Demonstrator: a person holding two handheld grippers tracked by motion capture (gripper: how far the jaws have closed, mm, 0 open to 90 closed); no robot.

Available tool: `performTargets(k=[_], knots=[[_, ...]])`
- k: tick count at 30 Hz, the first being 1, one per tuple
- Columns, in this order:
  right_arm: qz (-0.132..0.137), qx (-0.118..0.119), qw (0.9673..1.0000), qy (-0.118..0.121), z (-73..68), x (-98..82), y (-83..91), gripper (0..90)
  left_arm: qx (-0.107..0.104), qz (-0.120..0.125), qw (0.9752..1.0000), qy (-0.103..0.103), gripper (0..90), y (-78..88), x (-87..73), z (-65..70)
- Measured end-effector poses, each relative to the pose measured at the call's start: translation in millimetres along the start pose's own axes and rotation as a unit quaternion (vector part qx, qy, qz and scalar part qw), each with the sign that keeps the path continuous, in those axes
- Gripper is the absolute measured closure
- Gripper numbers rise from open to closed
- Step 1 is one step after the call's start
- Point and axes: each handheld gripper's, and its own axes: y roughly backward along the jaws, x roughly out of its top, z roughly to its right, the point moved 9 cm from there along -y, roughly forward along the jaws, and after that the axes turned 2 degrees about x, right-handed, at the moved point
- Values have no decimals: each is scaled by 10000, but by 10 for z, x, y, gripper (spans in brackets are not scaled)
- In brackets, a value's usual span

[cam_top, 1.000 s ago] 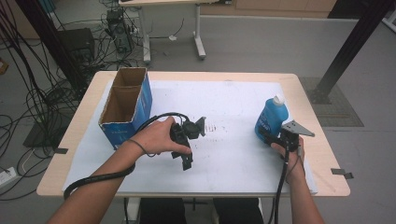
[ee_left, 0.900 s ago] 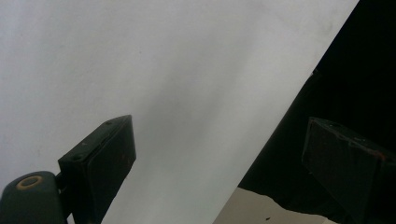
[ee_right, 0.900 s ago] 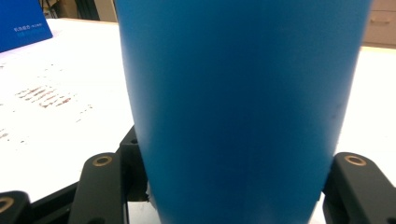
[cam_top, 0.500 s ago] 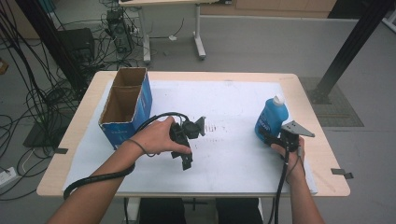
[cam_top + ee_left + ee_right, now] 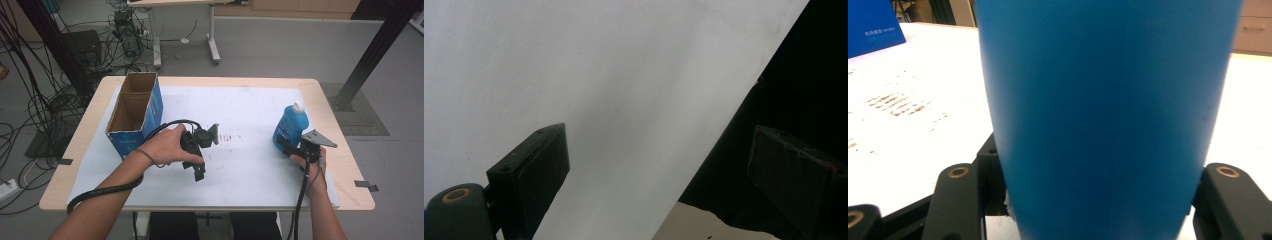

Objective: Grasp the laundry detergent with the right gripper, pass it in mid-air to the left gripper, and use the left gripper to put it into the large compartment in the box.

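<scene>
1. High view: right hand-held gripper (image 5: 295, 148) is clamped on the blue bottle (image 5: 290, 125), standing on the desk's (image 5: 250, 82) right side.
2. Left hand-held gripper (image 5: 199, 172) is open, empty, mid-desk.
3. Probably next: bottle into the far-left cardboard box (image 5: 134, 112), nothing in yet.

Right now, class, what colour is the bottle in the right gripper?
Blue, with a white cap: the bottle shows best in the high view.

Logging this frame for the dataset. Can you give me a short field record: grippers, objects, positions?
right gripper: shut on blue bottle, upright, table's right side
left gripper: open, nothing between jaws, over white sheet mid-table
cardboard box: open top, blue sides, table's left side, apart from both grippers
table: light wood
</scene>
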Motion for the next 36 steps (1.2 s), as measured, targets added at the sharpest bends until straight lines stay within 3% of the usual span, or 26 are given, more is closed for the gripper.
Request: performTargets(k=[36], knots=[[19,24,10000,-20,7,-7,0,396,25,0,10000,24,100,33,1,11]])
